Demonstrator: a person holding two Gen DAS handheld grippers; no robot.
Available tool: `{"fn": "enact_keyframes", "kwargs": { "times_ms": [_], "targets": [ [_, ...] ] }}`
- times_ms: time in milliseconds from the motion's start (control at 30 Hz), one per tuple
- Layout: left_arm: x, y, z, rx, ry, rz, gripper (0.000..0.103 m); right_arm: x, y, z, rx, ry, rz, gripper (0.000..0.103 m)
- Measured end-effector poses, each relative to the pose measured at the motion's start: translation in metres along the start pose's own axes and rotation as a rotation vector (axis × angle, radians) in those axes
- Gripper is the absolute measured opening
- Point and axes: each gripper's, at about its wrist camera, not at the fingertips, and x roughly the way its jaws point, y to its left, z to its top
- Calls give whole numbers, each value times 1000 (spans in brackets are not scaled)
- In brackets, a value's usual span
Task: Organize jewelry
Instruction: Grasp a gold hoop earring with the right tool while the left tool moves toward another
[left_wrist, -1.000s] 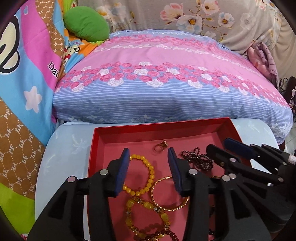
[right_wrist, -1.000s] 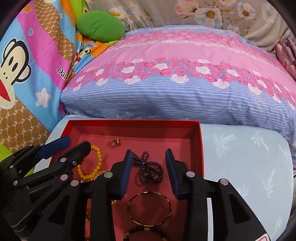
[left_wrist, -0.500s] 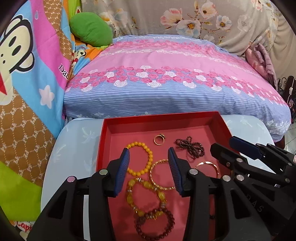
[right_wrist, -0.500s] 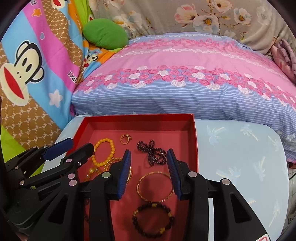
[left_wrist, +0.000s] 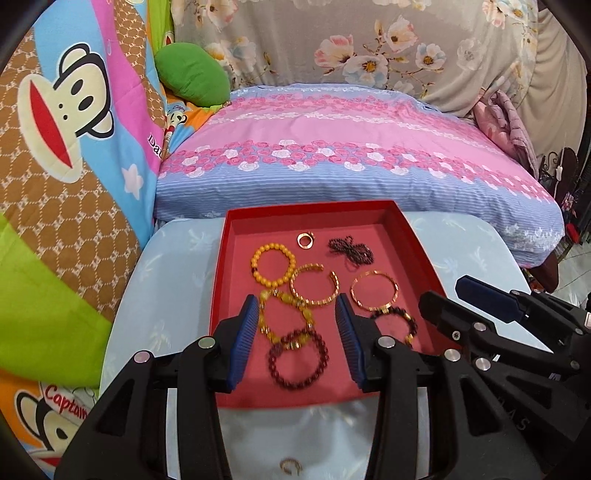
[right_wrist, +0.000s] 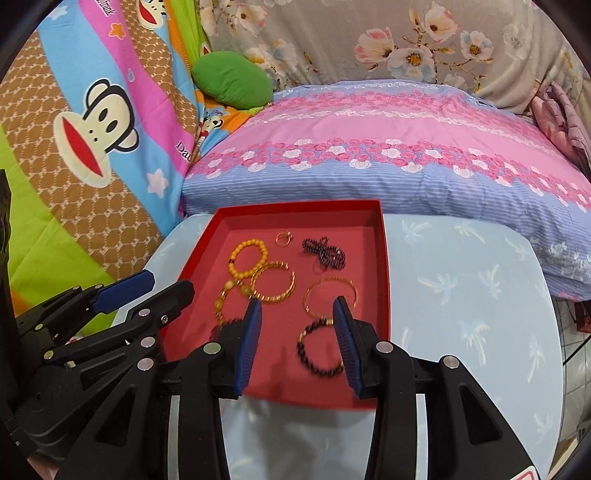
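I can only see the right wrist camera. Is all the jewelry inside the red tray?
Observer: No. The left wrist view shows a small gold ring lying on the pale blue table, outside the red tray, in front of its near edge.
Operator: Is a bracelet hiding behind my right gripper?
Observer: Yes. A dark red bead bracelet lies in the front part of the tray, right by the chunky yellow bracelet.
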Motion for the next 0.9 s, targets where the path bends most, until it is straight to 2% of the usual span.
{"fn": "enact_keyframes", "kwargs": {
  "times_ms": [133,200,300,400,533,700,900],
  "targets": [
    [-23,2,-27,-13,-7,-19,53,-23,3,-31,-25,-14,-25,46],
    [-32,8,-44,-21,-7,-6,53,-33,0,-53,-38,-11,-49,47],
    [-38,17,-74,-43,24,6,53,-39,-10,-91,-36,39,-67,47],
    [-43,19,-103,-35,43,52,53,-41,-18,-124,-35,75,-96,47],
    [-47,21,-134,-40,67,81,53,-42,-29,-158,-16,115,-127,47],
    [-43,23,-160,-75,108,81,53,-38,-35,-175,18,138,-134,47],
    [-41,23,-174,-95,130,88,53,-31,-36,-178,10,128,-162,47]
  ]
}}
